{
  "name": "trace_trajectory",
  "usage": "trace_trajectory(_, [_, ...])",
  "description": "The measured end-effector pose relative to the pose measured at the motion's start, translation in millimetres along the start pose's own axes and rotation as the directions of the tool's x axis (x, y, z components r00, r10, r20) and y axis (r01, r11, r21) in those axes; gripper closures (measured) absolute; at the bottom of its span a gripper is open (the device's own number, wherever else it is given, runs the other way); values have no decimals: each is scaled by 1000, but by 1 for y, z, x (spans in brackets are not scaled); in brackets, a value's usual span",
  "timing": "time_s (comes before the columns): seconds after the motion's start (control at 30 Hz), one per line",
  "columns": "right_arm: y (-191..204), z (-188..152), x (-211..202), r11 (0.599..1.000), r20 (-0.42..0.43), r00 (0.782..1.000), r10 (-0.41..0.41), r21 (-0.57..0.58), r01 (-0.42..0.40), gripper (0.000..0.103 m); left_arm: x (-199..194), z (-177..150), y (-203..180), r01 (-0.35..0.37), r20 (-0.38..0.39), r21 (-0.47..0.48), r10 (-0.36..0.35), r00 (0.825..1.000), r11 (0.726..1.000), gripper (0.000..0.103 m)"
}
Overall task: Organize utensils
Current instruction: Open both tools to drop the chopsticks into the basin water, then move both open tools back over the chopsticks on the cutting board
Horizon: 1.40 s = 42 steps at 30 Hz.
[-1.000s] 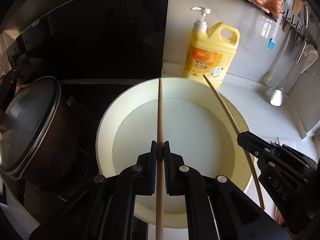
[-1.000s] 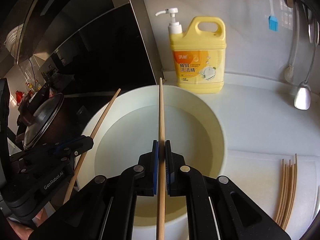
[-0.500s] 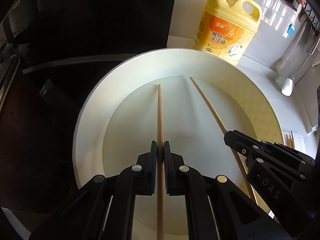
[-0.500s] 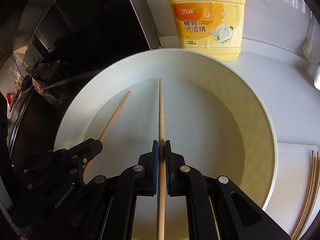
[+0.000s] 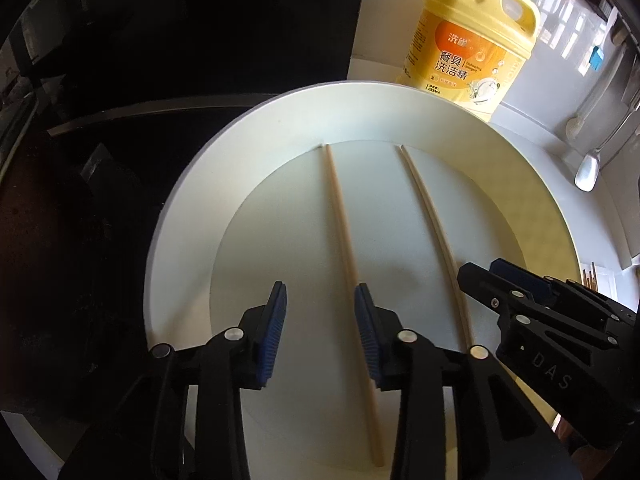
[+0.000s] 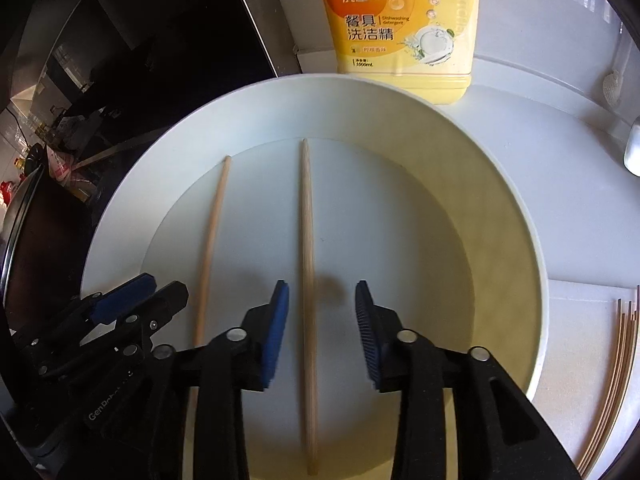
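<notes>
Wooden chopsticks (image 5: 345, 240) (image 6: 307, 292) flat in white bowl (image 5: 360, 108), tips toward detergent bottle (image 5: 468, 48) — left gripper (image 5: 320, 320), right gripper (image 6: 322, 320) angled down, jaws just parted, gripping nothing.

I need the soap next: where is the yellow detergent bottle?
In both wrist views the yellow detergent bottle stands upright on the white counter just beyond the far rim of the white bowl, right of the dark stove area.

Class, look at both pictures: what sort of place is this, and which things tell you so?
Most likely a home kitchen counter: a yellow dish detergent bottle against the wall, a white plate holding chopsticks, and ladles hanging nearby.
</notes>
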State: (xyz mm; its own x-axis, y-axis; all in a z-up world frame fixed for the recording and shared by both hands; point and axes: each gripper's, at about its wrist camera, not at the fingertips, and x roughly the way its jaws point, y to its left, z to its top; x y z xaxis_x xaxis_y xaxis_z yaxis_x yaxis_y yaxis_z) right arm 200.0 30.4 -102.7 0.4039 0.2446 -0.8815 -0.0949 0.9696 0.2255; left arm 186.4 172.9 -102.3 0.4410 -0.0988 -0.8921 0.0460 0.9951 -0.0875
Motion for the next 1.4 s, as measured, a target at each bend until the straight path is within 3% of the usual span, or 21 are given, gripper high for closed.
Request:
trace_trajectory(0.1, [-4, -1, -10, 1000, 22, 1000, -10, 4, 10, 63, -11, 0, 0, -50, 18, 2, 50, 999, 999, 44])
trace_trajectory(0.27, [-11, -5, -33, 1000, 61, 998, -12, 20, 10, 54, -32, 2, 1, -67, 61, 5, 67, 996, 998, 34])
trace_trajectory(0.43, [-12, -17, -56, 1000, 90, 996, -7, 12, 6, 50, -52, -1, 1, -63, 78, 8, 62, 995, 998, 17])
trace_trajectory(0.9, [-35, -74, -124, 990, 201, 977, -74, 134, 47, 46, -86, -28, -19, -9, 91, 97, 1, 996, 995, 12])
trace_trajectory(1.1, [-79, -110, -158, 966, 212, 963, -169, 231, 118, 44, -93, -34, -64, 51, 102, 169, -69, 992, 984, 12])
trace_trajectory(1.4, [-176, -170, -194, 918, 194, 941, -279, 343, 201, 40, -108, -56, -153, 111, 116, 225, -140, 983, 968, 8])
